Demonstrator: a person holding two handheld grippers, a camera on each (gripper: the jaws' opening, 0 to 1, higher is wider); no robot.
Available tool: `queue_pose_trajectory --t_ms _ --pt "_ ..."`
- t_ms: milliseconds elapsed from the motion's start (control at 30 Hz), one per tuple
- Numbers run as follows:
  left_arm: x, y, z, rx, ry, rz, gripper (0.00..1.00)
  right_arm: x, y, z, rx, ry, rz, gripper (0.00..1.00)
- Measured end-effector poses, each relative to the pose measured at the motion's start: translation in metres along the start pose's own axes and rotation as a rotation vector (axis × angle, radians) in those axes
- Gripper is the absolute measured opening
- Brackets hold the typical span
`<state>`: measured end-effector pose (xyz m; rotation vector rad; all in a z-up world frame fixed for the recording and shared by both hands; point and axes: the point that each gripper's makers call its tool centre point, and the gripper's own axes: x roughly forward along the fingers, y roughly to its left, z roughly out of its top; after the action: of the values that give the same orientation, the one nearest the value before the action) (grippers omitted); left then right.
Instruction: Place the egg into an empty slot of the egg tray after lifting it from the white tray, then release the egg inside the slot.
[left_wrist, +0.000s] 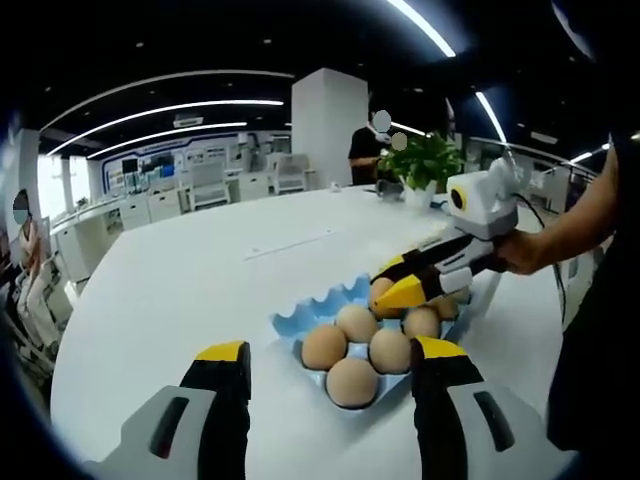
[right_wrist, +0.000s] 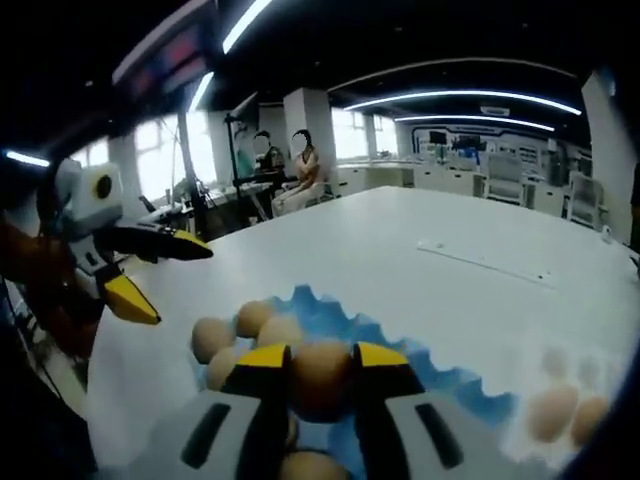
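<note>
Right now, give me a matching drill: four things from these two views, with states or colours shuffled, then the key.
Things:
1. right gripper
2. left gripper
3. egg tray
4. potted plant

States or colours:
A. green leaves, at the far end of the table
B. blue, scalloped edge
C. jaws apart, nothing between them
D. jaws closed on an egg over the tray

Pairs: 1-D, 2-C, 3-B, 4-A

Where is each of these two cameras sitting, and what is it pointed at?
Left gripper view: rides the left gripper, facing the blue egg tray on the white table; own open fingers rise below, right gripper and a hand enter.
Right gripper view: rides the right gripper, fingers around an egg over the tray; left gripper shows.
Shared: tray, eggs, table.
</note>
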<state>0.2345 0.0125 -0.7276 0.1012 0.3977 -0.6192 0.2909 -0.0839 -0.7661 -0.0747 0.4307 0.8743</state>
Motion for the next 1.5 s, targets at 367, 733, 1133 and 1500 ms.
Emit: queue_pose_trajectory --t_ms 367,733,1133,1500 --pt "-0.001 0.000 -0.001 -0.004 0.001 0.001 0.65 0.003 -0.002 -0.006 0.043 0.009 0.002 0.24" --pt "0.001 -0.002 0.000 0.003 0.000 -0.006 0.64 0.004 -0.003 -0.005 0.032 0.018 0.017 0.25" --pt "0.000 0.000 0.002 -0.003 -0.008 0.006 0.65 -0.008 -0.001 -0.003 0.073 -0.025 0.016 0.29" --pt "0.001 -0.001 0.003 0.002 -0.010 0.001 0.65 -0.028 -0.018 0.004 0.031 -0.096 -0.039 0.36"
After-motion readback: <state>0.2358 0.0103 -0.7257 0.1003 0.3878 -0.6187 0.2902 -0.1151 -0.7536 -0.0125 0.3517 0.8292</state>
